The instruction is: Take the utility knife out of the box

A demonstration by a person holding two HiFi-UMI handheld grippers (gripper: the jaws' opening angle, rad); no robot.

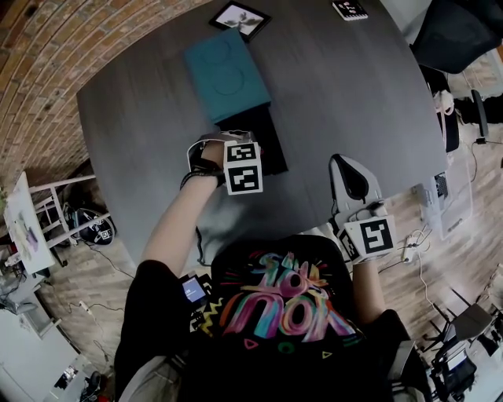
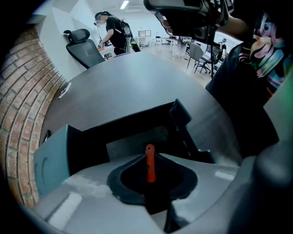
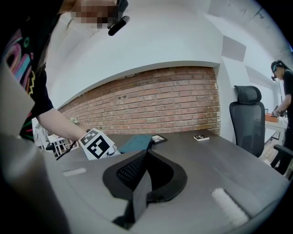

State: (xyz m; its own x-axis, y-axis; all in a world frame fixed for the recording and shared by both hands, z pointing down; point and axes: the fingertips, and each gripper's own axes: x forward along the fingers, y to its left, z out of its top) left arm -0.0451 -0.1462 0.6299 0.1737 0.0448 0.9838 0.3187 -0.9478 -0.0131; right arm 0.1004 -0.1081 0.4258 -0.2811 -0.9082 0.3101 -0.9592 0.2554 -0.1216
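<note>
- Left gripper (image 2: 150,161), pointing down into the open black cardboard box (image 2: 132,119), pinches the slim orange-red utility knife (image 2: 149,153).
- Teal lid (image 1: 226,74) adjoins the box.
- Right gripper (image 3: 145,157): jaws together, empty, near the bare dark round table (image 1: 354,94) edge.

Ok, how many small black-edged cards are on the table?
2, both at the table's far edge: one card just beyond the teal lid, the other further right. None looks hidden.

Head view looks steeply down; both low gripper views seemingly share the box (image 1: 228,74).
</note>
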